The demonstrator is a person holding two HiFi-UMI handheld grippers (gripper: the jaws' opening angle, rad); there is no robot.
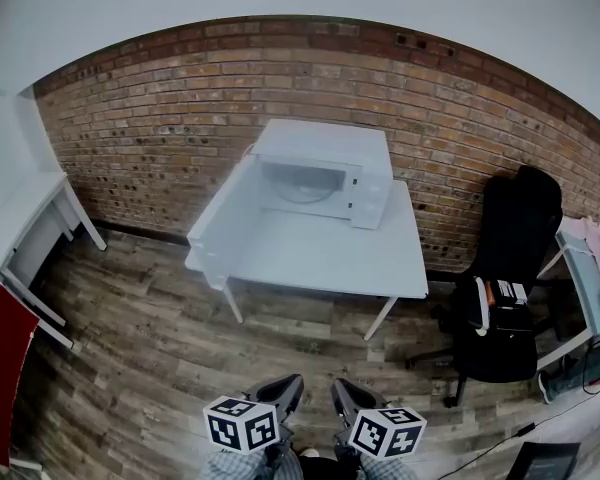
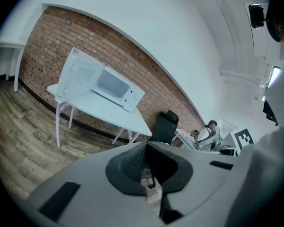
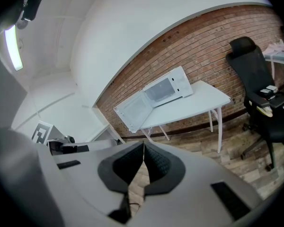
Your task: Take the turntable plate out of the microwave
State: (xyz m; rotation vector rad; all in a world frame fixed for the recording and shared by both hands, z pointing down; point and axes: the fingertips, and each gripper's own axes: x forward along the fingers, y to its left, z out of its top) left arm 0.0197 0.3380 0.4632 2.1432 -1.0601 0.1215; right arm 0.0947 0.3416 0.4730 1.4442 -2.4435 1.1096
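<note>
A white microwave (image 1: 325, 173) stands on a white table (image 1: 320, 258) against the brick wall, its door (image 1: 220, 213) swung wide open to the left. Inside it the glass turntable plate (image 1: 302, 193) shows faintly on the cavity floor. Both grippers hang low at the bottom of the head view, far from the table: the left gripper (image 1: 285, 393) and the right gripper (image 1: 345, 396), each shut with nothing between the jaws. The microwave (image 2: 114, 86) appears far off in the left gripper view, and the microwave (image 3: 168, 90) likewise in the right gripper view.
A black office chair (image 1: 505, 288) with items on its seat stands right of the table. A white desk (image 1: 30, 218) is at the left wall, a red panel (image 1: 0, 368) at the lower left. Another desk (image 1: 590, 278) sits at the far right. Wood floor (image 1: 150, 358) lies between me and the table.
</note>
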